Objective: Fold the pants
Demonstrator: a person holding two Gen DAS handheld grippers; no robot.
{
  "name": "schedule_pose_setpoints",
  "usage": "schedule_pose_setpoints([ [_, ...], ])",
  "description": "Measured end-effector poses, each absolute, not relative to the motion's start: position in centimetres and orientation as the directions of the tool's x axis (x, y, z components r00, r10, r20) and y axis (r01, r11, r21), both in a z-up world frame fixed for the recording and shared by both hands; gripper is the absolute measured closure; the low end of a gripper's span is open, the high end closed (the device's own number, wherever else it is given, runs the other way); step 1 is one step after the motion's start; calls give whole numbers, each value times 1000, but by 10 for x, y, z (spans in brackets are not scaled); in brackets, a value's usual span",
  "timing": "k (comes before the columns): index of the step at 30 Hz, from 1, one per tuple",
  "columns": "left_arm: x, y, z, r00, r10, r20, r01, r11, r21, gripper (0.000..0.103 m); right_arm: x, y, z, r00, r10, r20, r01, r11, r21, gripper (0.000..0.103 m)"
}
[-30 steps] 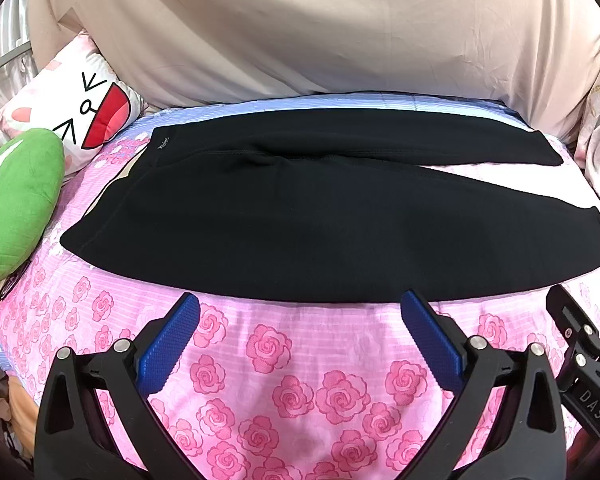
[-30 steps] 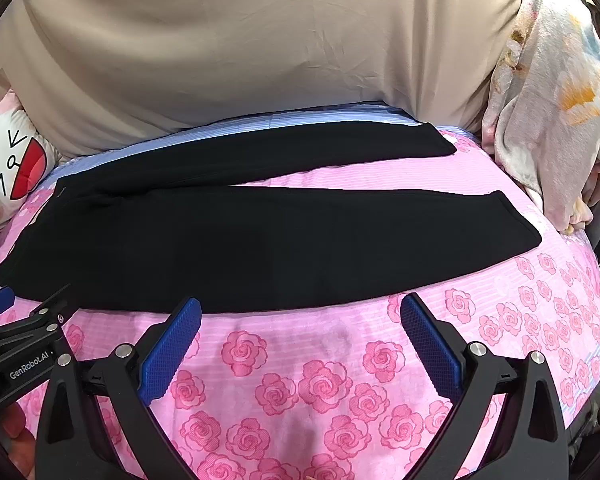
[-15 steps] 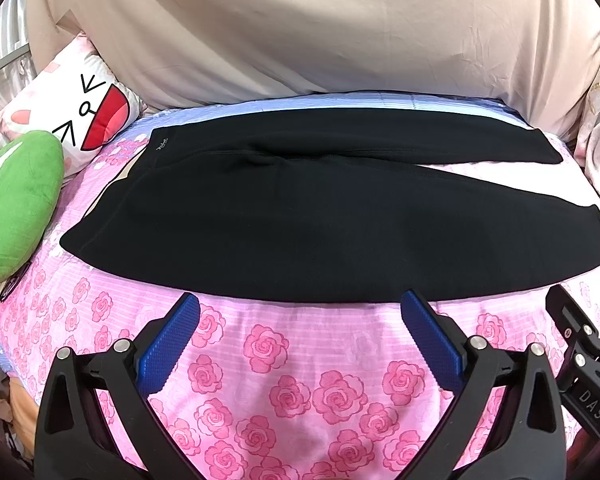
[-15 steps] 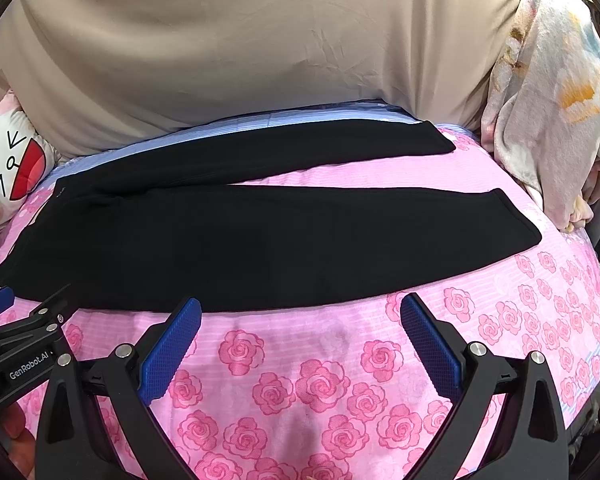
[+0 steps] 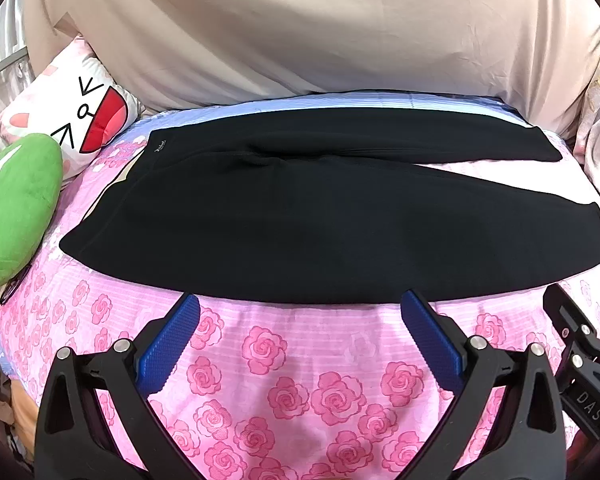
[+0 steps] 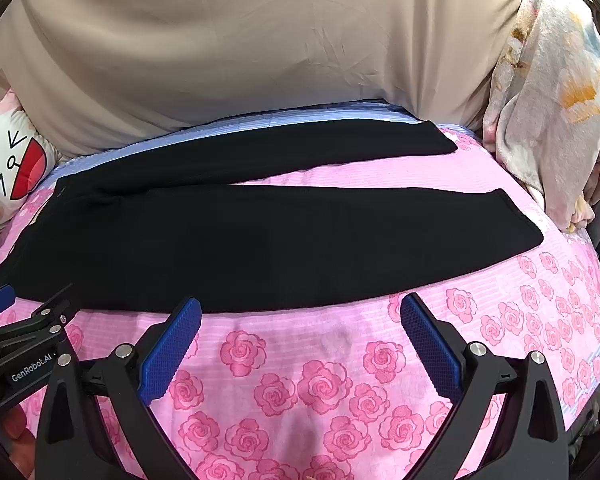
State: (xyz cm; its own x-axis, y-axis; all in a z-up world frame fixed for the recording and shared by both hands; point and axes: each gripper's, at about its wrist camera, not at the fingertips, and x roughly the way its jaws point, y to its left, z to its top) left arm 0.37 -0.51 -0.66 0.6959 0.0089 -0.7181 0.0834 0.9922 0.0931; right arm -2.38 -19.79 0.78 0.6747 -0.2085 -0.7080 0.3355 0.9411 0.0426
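Black pants (image 5: 300,216) lie flat on the pink rose bedsheet (image 5: 284,360), waistband to the left, both legs spread apart toward the right. They also show in the right wrist view (image 6: 268,236). My left gripper (image 5: 300,304) is open and empty, hovering just short of the near edge of the pants. My right gripper (image 6: 300,308) is open and empty, also just short of the near leg's edge. The right gripper's body shows at the left wrist view's right edge (image 5: 580,360); the left gripper's body shows at the right wrist view's left edge (image 6: 24,344).
A green plush (image 5: 16,208) and a white cartoon-face pillow (image 5: 76,120) lie at the left. A beige sheet (image 5: 300,32) hangs behind the bed. A floral blanket (image 6: 552,100) is piled at the right.
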Motion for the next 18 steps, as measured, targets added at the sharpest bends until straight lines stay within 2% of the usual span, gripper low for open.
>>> schedule_pose_setpoints([
  [18,15,-19,-10,685,15,-728,89,991,104,5,-17,-204,1,667,-209,-715,338,940,40,5],
])
